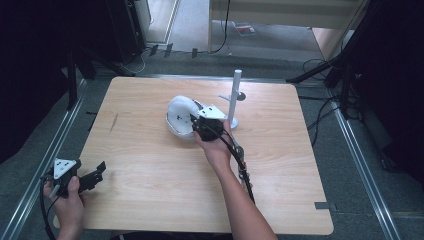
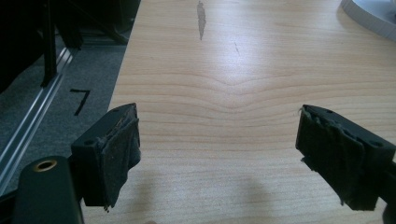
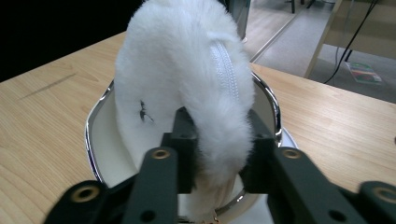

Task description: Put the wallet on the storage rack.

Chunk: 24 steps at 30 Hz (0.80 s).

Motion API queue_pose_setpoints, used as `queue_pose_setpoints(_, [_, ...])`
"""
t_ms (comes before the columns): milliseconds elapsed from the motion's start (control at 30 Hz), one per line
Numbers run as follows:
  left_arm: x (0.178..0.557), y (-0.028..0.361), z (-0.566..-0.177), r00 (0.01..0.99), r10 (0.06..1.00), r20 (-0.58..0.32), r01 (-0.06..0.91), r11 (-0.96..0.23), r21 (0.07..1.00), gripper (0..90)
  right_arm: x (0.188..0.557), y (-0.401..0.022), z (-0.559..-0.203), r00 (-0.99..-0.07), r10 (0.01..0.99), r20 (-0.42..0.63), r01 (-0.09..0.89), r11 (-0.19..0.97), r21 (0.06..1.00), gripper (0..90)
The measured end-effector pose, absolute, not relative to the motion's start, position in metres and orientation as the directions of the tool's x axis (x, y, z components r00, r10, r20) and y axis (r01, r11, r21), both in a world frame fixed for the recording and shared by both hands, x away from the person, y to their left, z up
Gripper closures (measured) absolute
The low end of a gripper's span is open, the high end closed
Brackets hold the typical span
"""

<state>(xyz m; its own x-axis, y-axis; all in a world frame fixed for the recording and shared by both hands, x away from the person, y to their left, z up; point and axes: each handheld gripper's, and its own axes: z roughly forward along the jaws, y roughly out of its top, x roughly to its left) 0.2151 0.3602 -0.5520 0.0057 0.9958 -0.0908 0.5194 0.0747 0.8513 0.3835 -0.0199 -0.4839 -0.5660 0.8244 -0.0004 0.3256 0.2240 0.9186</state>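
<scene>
A white furry item with a zipper [image 3: 187, 79] rests on a white part with a chrome rim [image 3: 93, 126] near the middle of the table, and appears as a white mound [image 1: 179, 116] in the high view. My right gripper [image 3: 219, 144] is shut on its lower end, one black pad pressing into the fur on each side; from above, the gripper [image 1: 194, 127] sits at the mound's right edge. At the table's front left corner my left gripper [image 1: 96, 175] is open, its jaws [image 2: 219, 154] wide apart over bare wood with nothing between them.
A white upright post on a round base [image 1: 234, 97] stands just right of the furry item. The wooden table [image 1: 150, 165] has a dark scratch [image 2: 201, 18] toward its left side. Metal rails and cables lie on the grey floor around it.
</scene>
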Motion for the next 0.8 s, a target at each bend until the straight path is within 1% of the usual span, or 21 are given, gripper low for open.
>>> queue_pose_setpoints(67, [0.215, 0.360, -0.552, 0.006, 0.996, -0.091, 0.520, 0.075, 0.851, 14.5, 0.381, -0.020, -0.483, -0.566, 0.824, -0.010, 0.324, 0.234, 0.917, 56.0])
queue_pose_setpoints(100, [0.215, 0.360, -0.552, 0.006, 0.996, -0.091, 0.520, 0.075, 0.851, 14.5, 0.380, -0.020, -0.482, -0.567, 0.823, -0.017, 0.318, 0.238, 0.918, 51.8])
queue_pose_setpoints(133, [0.215, 0.360, -0.552, 0.006, 0.996, -0.091, 0.520, 0.075, 0.851, 14.5, 0.378, -0.021, -0.480, -0.569, 0.822, -0.014, 0.323, 0.239, 0.916, 48.0])
queue_pose_setpoints(233, [0.215, 0.360, -0.552, 0.007, 0.996, -0.092, 0.518, 0.075, 0.852, 14.5, 0.372, -0.025, -0.474, -0.559, 0.829, -0.009, 0.356, 0.250, 0.901, 40.3])
queue_pose_setpoints(467, [0.215, 0.360, -0.552, 0.006, 0.996, -0.090, 0.522, 0.074, 0.850, 14.5, 0.351, -0.041, -0.457, -0.539, 0.842, -0.037, 0.348, 0.262, 0.900, 32.2])
queue_pose_setpoints(633, [0.215, 0.360, -0.552, 0.005, 0.996, -0.090, 0.521, 0.074, 0.850, 14.5, 0.336, -0.051, -0.448, -0.508, 0.859, -0.071, 0.372, 0.292, 0.881, 26.3])
queue_pose_setpoints(800, [0.215, 0.360, -0.552, 0.004, 0.996, -0.092, 0.520, 0.076, 0.851, 14.5, 0.324, -0.058, -0.444, -0.492, 0.869, -0.058, 0.433, 0.301, 0.850, 16.0])
